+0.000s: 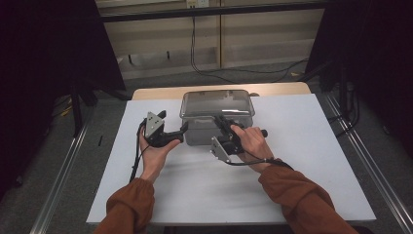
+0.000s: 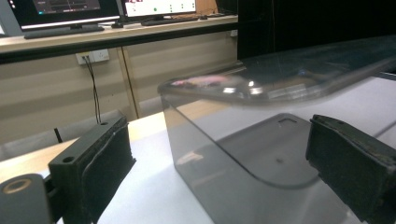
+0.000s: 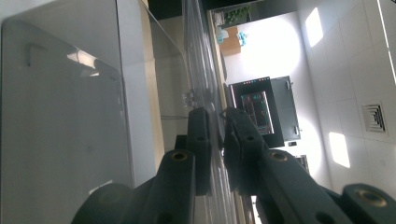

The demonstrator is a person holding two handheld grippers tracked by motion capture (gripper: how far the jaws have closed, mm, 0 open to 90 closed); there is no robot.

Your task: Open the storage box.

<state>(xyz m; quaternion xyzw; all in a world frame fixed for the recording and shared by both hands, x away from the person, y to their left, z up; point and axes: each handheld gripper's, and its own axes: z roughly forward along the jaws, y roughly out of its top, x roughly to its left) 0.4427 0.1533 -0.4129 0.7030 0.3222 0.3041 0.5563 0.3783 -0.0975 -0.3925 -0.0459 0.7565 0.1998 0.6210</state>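
Right tongs tipped sideways, clamping lid | left tongs level, agape

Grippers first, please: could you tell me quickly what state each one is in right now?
Left gripper: open, jaws either side of the clear box.
Right gripper: shut on the box's lid.

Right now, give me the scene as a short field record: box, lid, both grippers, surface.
box: clear grey plastic box, near the far middle of the white table
lid: clear lid on top of the box
right gripper: right gripper turned on its side, jaws closed on the lid's front rim
left gripper: left gripper open, the box's left corner between the jaws, pads not touching it
hands: one on each gripper, orange sleeves
contents: nothing seen inside the box
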